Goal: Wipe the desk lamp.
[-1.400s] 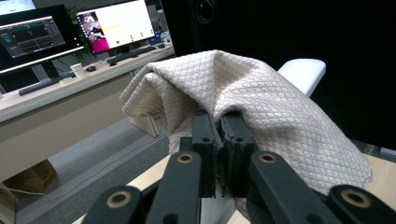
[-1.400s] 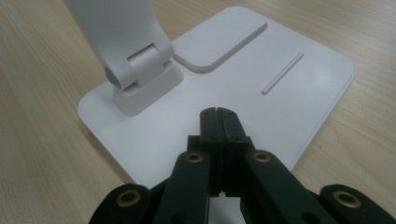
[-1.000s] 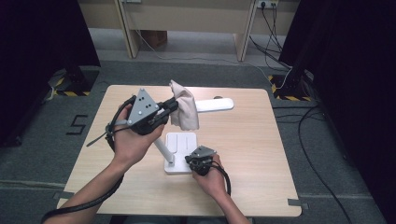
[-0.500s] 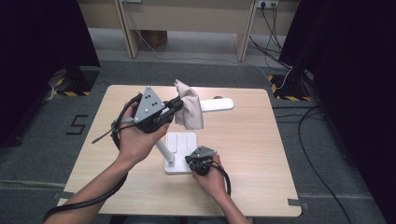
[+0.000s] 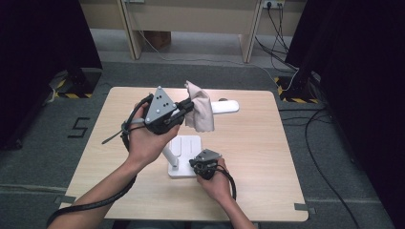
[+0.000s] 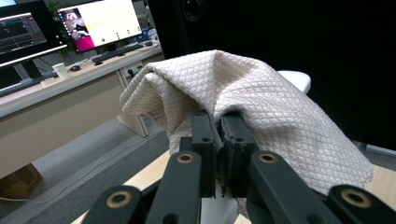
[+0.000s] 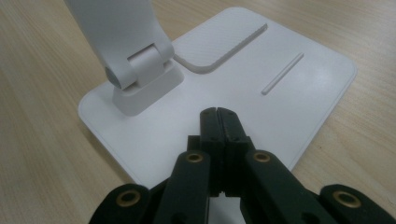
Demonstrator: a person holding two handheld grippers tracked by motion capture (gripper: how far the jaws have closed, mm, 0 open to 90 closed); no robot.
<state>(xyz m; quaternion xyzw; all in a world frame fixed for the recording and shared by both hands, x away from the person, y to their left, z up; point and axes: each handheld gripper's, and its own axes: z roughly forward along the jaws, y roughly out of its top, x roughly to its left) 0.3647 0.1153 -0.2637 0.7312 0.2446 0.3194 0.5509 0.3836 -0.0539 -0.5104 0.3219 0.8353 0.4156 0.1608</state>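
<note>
The left gripper (image 5: 190, 107) is pinching a fold of the quilted beige cloth (image 5: 200, 112), jaws nearly together w/ fabric caught between them, as the left gripper view shows at the cloth (image 6: 261, 107). The cloth is hanging draped over the head of the white desk lamp (image 5: 228, 106), above the table (image 5: 267, 157), w/ most of it sagging down the near side. The right gripper (image 5: 203, 168) is pressing down on the lamp's flat base (image 5: 186, 145), jaws fully together & holding nothing, tips resting on the white plate (image 7: 299, 93) just by the hinge (image 7: 140, 70). Judging from this, the step in hand is wiping or dragging the cloth along the lamp head while the base is being pinned. To do it well: keep the pinch deep in the fold so fabric isn't slipping out, move along the head's length, not across, & keep steady downward pressure on the base so the lamp isn't tipping or pivoting at the hinge. Whether the cloth is snagging on the far end of the head is hard to tell, prob not. Around: cables on the grey floor (image 5: 296, 57), desk legs beyond; in the left gripper view, monitors (image 6: 105, 21) on a bench. In the way is the lamp's slanted arm (image 5: 169, 155), close under the left hand.
</note>
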